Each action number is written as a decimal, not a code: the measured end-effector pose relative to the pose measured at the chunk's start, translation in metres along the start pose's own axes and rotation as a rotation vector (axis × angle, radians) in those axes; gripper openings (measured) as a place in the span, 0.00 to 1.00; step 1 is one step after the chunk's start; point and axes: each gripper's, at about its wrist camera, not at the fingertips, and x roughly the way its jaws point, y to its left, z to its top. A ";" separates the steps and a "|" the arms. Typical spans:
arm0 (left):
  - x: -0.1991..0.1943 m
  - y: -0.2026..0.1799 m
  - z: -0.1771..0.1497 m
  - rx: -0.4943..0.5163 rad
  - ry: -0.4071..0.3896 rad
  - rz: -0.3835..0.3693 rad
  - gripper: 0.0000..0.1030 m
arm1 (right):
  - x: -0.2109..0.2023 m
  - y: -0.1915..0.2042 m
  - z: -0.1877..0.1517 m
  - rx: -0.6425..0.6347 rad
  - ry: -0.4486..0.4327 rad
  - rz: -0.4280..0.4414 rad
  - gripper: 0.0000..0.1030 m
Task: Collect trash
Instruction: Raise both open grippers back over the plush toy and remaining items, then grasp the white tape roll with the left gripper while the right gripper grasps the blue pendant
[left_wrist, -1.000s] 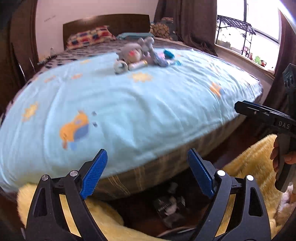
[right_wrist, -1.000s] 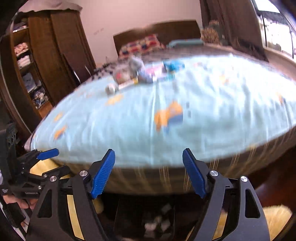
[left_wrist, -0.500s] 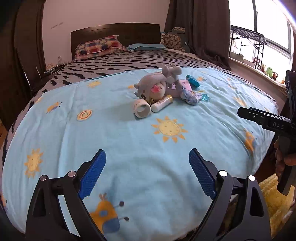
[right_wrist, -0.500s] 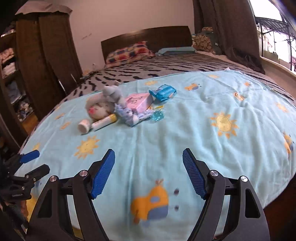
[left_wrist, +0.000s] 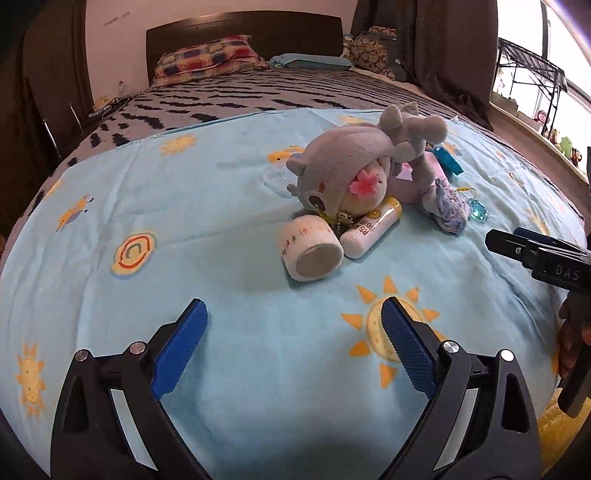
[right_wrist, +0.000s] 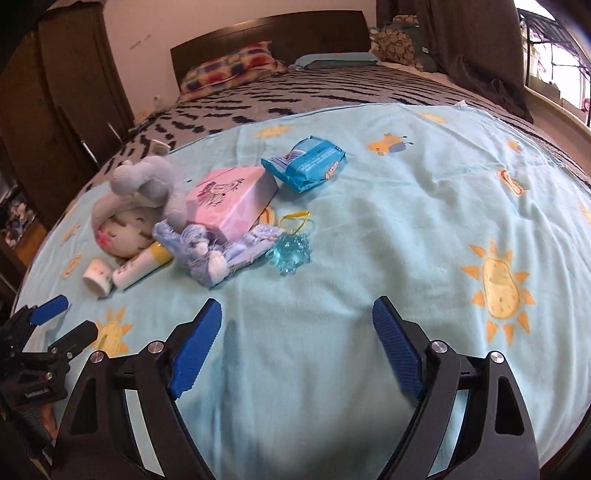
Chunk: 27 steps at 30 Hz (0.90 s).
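Note:
A pile of items lies on the light blue sheet (left_wrist: 229, 192). In the left wrist view a white paper cup (left_wrist: 312, 248) lies on its side beside a white tube (left_wrist: 371, 228) and a grey plush toy (left_wrist: 354, 166). In the right wrist view I see the plush (right_wrist: 136, 206), the cup (right_wrist: 98, 275), the tube (right_wrist: 140, 266), a pink box (right_wrist: 232, 201), a blue wrapper pack (right_wrist: 304, 162), a fuzzy blue cloth (right_wrist: 214, 247) and a clear blue plastic trinket (right_wrist: 290, 253). My left gripper (left_wrist: 293, 343) is open and empty, short of the cup. My right gripper (right_wrist: 295, 343) is open and empty, short of the trinket.
The bed continues back with a zebra-striped cover (left_wrist: 258, 92), a checked pillow (left_wrist: 207, 61) and a dark headboard (left_wrist: 240, 33). A dark wardrobe (right_wrist: 74, 92) stands left of the bed. Curtains (left_wrist: 450, 48) and a window sill with a rack (left_wrist: 532, 92) are at the right.
Both grippers rose from the bed's foot edge and moved forward over the sheet, toward the pile. The floor, yellow rug and dark bin below have dropped out of view. Both stay open.

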 end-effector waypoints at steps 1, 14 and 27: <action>0.002 0.001 0.002 -0.007 0.004 0.002 0.87 | 0.002 0.001 0.002 -0.010 0.002 -0.009 0.81; 0.024 -0.001 0.032 -0.038 0.026 0.034 0.67 | 0.021 0.002 0.023 -0.035 0.013 -0.029 0.51; 0.020 0.000 0.029 -0.015 0.015 0.018 0.32 | 0.008 -0.015 0.013 0.030 -0.034 0.032 0.27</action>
